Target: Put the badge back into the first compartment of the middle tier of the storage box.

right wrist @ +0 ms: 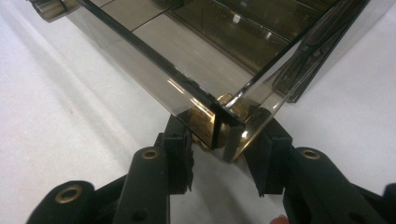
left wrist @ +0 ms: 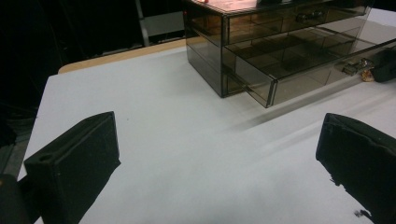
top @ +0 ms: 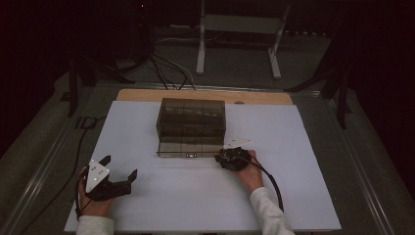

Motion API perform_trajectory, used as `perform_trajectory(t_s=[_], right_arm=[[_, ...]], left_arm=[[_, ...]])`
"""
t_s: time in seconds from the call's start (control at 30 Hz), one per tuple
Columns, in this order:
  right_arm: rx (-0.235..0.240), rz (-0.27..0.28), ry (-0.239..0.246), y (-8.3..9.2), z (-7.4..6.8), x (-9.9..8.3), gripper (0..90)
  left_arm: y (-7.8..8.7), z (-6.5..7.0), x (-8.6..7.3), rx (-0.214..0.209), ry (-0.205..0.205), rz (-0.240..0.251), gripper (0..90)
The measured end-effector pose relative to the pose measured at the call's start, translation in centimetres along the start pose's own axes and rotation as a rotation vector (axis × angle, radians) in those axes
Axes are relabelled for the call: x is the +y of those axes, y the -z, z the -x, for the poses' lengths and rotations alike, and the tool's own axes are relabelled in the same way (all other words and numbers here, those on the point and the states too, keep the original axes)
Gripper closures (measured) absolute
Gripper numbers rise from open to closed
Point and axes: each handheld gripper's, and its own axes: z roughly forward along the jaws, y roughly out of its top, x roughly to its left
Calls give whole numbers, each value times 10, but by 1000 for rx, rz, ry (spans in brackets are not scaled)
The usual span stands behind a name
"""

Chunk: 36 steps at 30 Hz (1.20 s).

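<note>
White tabletop, right claw clamped on smoky drawer's corner (pulled out), left claw wide apart, empty.

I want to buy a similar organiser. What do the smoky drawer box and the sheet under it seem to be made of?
The smoky see-through drawer box looks like tinted acrylic or similar hard plastic, glossy: you see through its walls, and its polished edges catch highlights in the right gripper view. The white sheet looks like matt paper or thin board, flat and without glare; the pictures do not settle which. It lies on a pale wooden tabletop.
</note>
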Motion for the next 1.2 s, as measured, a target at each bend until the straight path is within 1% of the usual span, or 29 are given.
perform_trajectory(t_s=[0.47, 0.57, 0.73, 0.87, 0.93, 1.07, 1.1, 1.13, 1.17, 1.2], right_arm=[[-1, -24, -12, 5, -2, -1, 747], [2, -29, -28, 6, -2, -1, 756], [6, -38, -53, 8, -2, -1, 795], [4, -42, -74, 9, -1, -2, 860], [9, -43, -87, 10, -1, -2, 876], [16, -44, -88, 10, 0, -3, 864], [19, -43, -89, 10, 0, -3, 827], [24, -37, -85, 9, -1, -3, 768], [18, -35, -81, 9, -2, -2, 712], [9, -30, -79, 8, -2, -1, 675]], left_arm=[[-1, 1, 0, 5, -7, -6, 6], [0, 1, 0, 5, -8, -7, 6], [-1, 1, 0, 5, -9, -9, 6], [-1, 1, 0, 5, -10, -9, 6], [-1, 1, 0, 6, -10, -9, 6], [-1, 1, 0, 6, -10, -10, 6], [-1, 1, 0, 6, -10, -10, 6], [-1, 1, 0, 6, -10, -11, 6], [-1, 1, 0, 5, -10, -12, 6], [-1, 1, 0, 5, -11, -12, 6]])
